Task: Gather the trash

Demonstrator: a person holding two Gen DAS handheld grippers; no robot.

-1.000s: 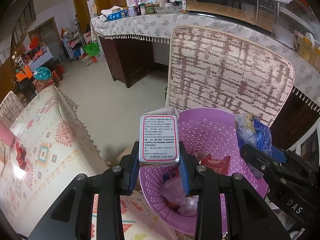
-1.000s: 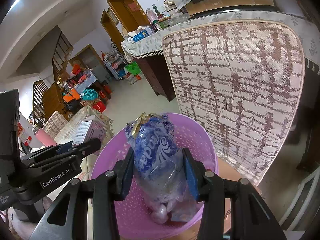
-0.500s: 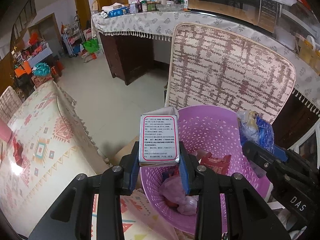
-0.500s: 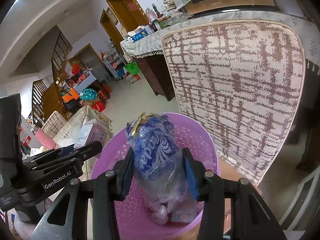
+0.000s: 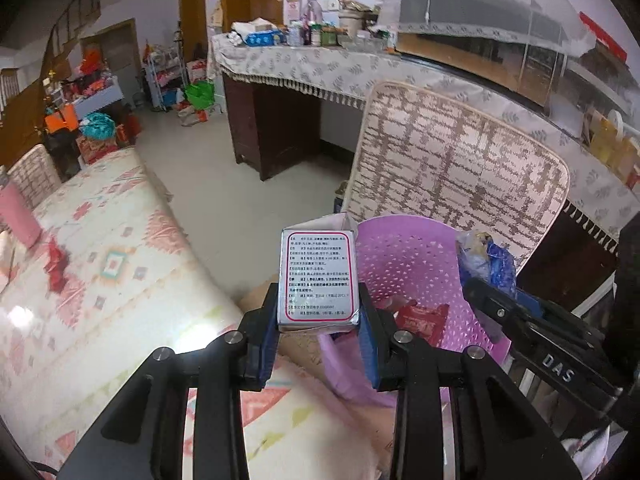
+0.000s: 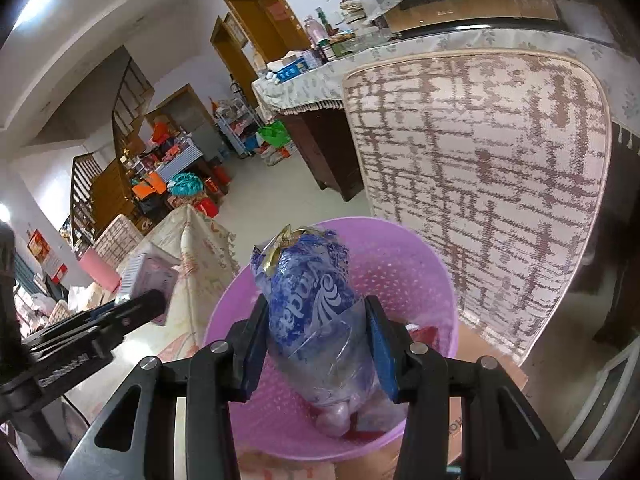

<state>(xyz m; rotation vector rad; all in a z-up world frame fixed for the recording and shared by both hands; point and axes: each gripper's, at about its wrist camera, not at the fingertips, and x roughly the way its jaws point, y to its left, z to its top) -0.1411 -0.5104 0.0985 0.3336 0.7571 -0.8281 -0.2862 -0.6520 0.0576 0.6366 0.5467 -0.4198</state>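
My left gripper (image 5: 319, 332) is shut on a small silver box with a red-framed label (image 5: 319, 278), held upright at the left rim of the purple plastic basket (image 5: 404, 256). My right gripper (image 6: 316, 344) is shut on a crumpled blue and clear plastic bag (image 6: 310, 308), hanging over the same purple basket (image 6: 424, 264). Inside the basket lie a red packet (image 5: 422, 320) and pinkish wrappers (image 6: 340, 414). The right gripper (image 5: 500, 304) with its bag shows at the right of the left wrist view. The left gripper (image 6: 148, 304) with the box (image 6: 146, 276) shows at the left of the right wrist view.
A patterned chair back (image 5: 452, 172) stands right behind the basket. A table with a pink patterned cloth (image 5: 100, 264) lies to the left, carrying a red wrapper (image 5: 56, 264). A cloth-covered sideboard (image 5: 304, 68) with bottles stands farther back, across bare floor (image 5: 240, 184). Cardboard (image 6: 468, 360) lies beneath the basket.
My left gripper has moved left and up with the box, from over the basket's inside to its left rim. The right gripper has stayed still with the bag.
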